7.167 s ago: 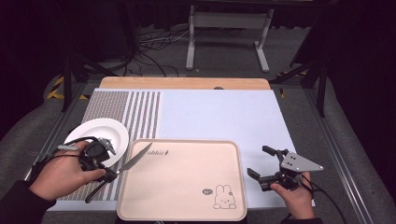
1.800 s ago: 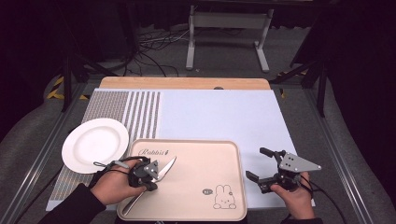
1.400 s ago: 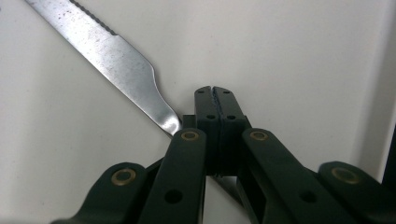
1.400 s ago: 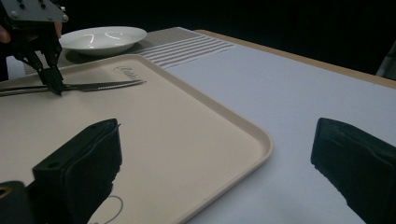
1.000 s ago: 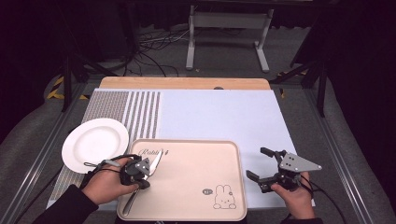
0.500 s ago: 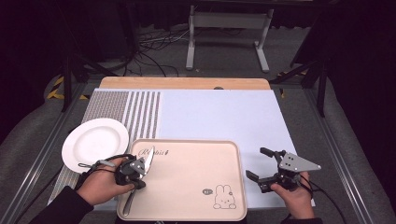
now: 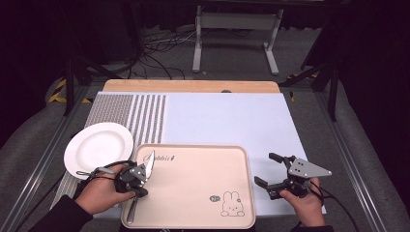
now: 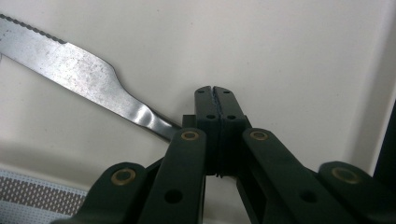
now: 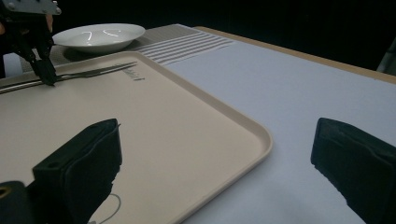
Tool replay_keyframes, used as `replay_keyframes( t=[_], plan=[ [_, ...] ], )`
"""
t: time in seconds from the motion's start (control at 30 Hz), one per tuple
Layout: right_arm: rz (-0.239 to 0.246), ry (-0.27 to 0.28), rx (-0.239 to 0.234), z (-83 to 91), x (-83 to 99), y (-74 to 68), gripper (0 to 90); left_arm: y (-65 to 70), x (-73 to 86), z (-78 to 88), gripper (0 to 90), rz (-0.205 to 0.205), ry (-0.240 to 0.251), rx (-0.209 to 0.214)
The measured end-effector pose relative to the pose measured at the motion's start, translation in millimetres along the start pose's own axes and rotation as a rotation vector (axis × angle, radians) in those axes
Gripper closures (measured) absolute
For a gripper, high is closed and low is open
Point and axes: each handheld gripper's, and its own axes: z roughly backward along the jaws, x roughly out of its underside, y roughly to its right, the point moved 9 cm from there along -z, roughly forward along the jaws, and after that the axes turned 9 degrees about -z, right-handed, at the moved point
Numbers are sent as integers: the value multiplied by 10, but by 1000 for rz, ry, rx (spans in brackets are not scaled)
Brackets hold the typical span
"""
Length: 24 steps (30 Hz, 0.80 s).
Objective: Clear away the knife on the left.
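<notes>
High view shows the knife [image 7: 141,180] lying along the left edge of the beige tray [image 7: 203,220], its blade pointing toward the far rim, and the left gripper [image 7: 136,180] pressed together on its handle. Beside the tray sits a white plate [image 7: 92,145]. The right gripper [image 7: 270,173] hovers with jaws spread just off the tray's right side.

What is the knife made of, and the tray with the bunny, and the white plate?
The knife looks like steel: grey, shiny, faintly scuffed, with a serrated edge. The tray seems to be matte beige plastic, with smooth rounded corners and a printed rabbit. The plate is glossy white with bright glints, probably ceramic, though it might be melamine.
</notes>
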Motion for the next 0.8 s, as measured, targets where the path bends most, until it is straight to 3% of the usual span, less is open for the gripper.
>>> replay_keyframes(
  t=[0.8],
  plan=[
    [-1,-7,-2,-11,17,-2,27,15,102,34,900,33,6,-9]
  ],
)
